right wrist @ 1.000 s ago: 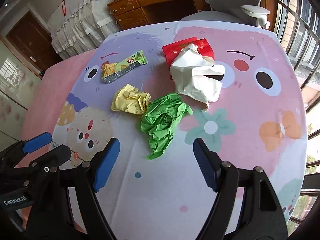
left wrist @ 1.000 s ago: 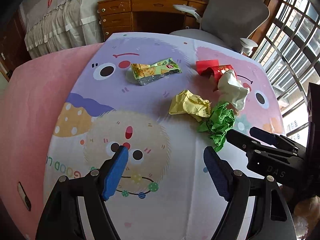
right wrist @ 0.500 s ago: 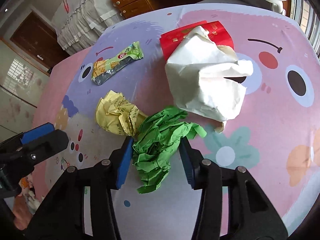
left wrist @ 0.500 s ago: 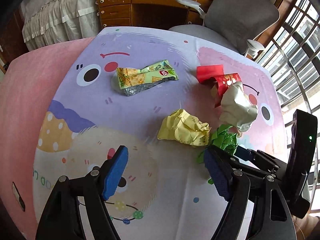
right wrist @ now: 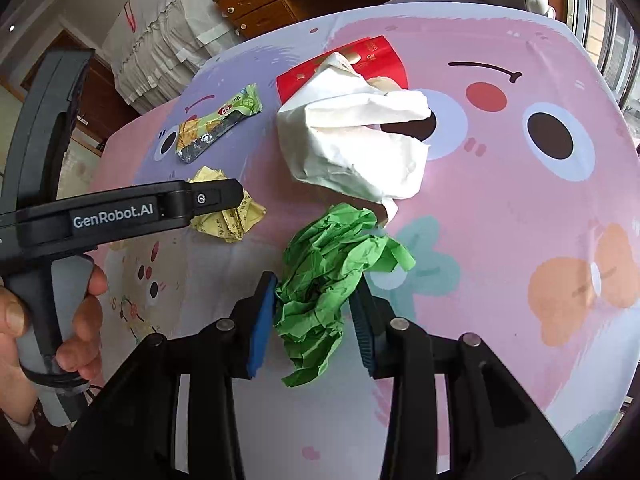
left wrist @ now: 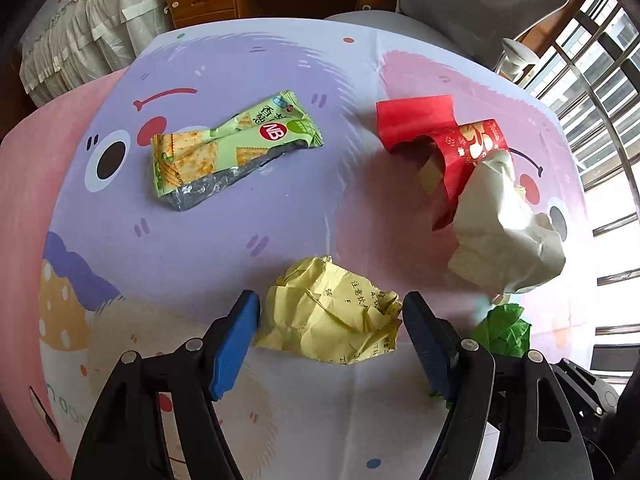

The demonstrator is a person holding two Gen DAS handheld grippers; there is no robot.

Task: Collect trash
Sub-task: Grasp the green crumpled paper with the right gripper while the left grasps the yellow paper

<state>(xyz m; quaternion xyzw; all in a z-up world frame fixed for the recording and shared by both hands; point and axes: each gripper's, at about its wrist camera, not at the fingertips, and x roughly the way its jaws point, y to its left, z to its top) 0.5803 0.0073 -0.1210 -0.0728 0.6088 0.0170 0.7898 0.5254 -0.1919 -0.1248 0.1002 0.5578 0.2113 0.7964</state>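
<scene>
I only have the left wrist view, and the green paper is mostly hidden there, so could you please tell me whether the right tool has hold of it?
Observer: Yes, the right tool is shut on the green paper, with blue pads pressing each side.
Operator: Thank you. Is it clear of the white paper?
Observer: Not clearly; its far end meets the white paper at its lower flap.
Operator: And what steadies the left tool?
Observer: A hand grips the handle of the left tool.
</scene>
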